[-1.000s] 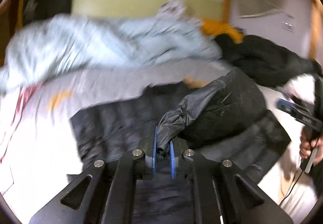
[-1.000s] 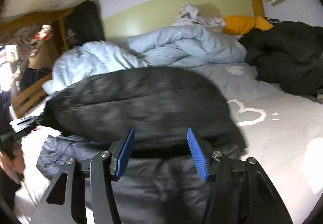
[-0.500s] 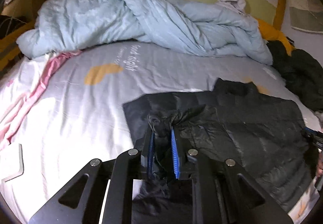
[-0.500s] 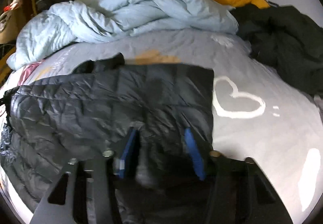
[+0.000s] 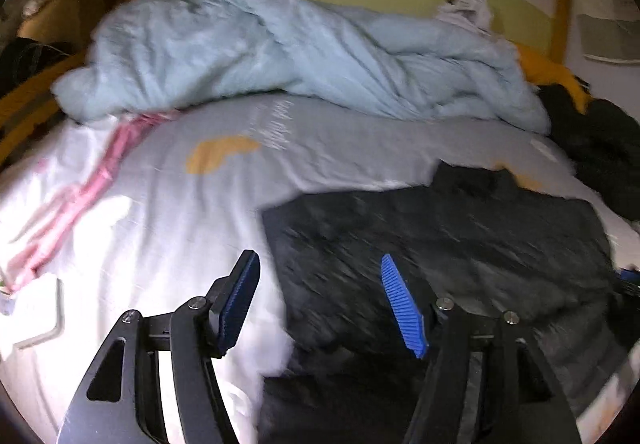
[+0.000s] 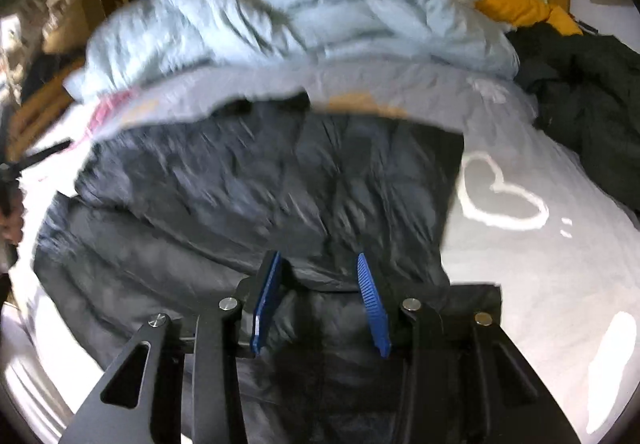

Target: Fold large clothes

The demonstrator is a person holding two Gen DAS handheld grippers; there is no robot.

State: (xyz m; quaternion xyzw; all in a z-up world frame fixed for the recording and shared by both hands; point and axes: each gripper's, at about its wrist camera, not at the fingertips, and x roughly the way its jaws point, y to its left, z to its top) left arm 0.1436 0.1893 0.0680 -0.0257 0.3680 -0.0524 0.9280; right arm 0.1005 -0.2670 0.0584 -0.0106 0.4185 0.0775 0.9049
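A black quilted puffer jacket [image 5: 460, 244] lies folded over on the bed sheet [image 5: 160, 204]. My left gripper [image 5: 320, 300] is open and empty, above the jacket's left edge. In the right wrist view the jacket [image 6: 260, 196] fills the middle, its top layer doubled over the lower one. My right gripper [image 6: 318, 300] is open with jacket fabric lying between and under its blue fingers [image 6: 370, 304]; nothing is clamped.
A crumpled light-blue duvet [image 5: 300, 52] lies across the back of the bed. A dark garment pile [image 6: 580, 104] and an orange pillow [image 6: 516, 8] sit at the right. A pink cloth strip [image 5: 100, 172] lies at the left. A wooden bed frame [image 5: 24, 104] borders the left side.
My left gripper has opened and let go of the jacket fabric that it held. The lifted jacket half now lies flat on the bed. My right gripper stays open over the jacket.
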